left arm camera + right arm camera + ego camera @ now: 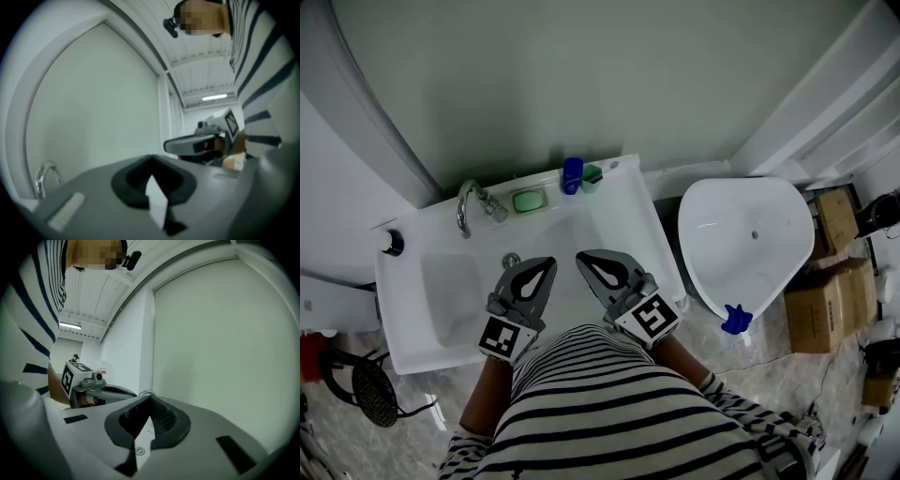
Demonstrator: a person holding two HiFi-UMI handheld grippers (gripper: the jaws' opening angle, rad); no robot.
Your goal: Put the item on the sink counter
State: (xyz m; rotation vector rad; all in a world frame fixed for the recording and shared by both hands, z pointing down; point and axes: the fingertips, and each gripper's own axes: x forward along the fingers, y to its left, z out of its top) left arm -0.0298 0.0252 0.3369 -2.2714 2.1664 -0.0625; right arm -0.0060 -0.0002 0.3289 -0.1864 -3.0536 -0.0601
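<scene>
Over the white sink [623, 202], both grippers are held side by side and point toward the back wall. My left gripper [550, 265] is shut with nothing in it, its jaws meeting at the tip [151, 160]. My right gripper [580, 255] is also shut and empty [150, 397]. On the counter's back edge stand a blue bottle [572, 175], a green cup [592, 178] and a green soap dish [528, 200], all well beyond the fingertips. Each gripper view shows the other gripper alongside: the right one [197, 143] and the left one [93, 385].
A chrome faucet [470, 206] rises at the basin's back left. A white toilet [748, 239] stands to the right of the sink, with a blue object [736, 320] at its front. Cardboard boxes [830, 295] sit at far right. A black round object [373, 392] lies on the floor at left.
</scene>
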